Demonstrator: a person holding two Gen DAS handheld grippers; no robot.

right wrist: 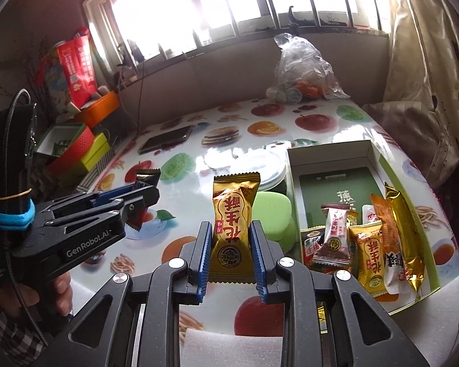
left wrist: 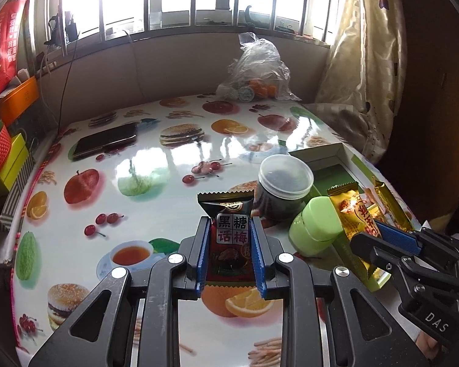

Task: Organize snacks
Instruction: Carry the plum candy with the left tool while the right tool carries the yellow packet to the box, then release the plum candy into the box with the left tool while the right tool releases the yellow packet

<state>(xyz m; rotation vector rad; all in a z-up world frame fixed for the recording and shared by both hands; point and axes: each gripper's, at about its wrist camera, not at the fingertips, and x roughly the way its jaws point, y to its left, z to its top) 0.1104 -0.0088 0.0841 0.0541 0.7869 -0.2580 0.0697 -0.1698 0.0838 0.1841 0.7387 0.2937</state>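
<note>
The shiny table (left wrist: 174,159) with fruit pictures spreads out under both sets of fingers. A flat cardboard box (right wrist: 330,150) lies to the right of the right gripper (right wrist: 231,257), whose blue ridged fingers squeeze a crinkly gold candy (right wrist: 232,214). The left gripper (left wrist: 231,257) pinches a dark, glossy candy (left wrist: 228,223) the same way, up off the table.

Phone (left wrist: 105,144): lay flat at the far left of the table.
Tablecloth (left wrist: 113,189): glossy, printed with fruit and burgers.
Plastic bag (left wrist: 258,70): clear, knotted, at the far edge under the window.
Curtain (left wrist: 370,46): hung at right.
Boxes (right wrist: 73,150): stacked left, off the table.
</note>
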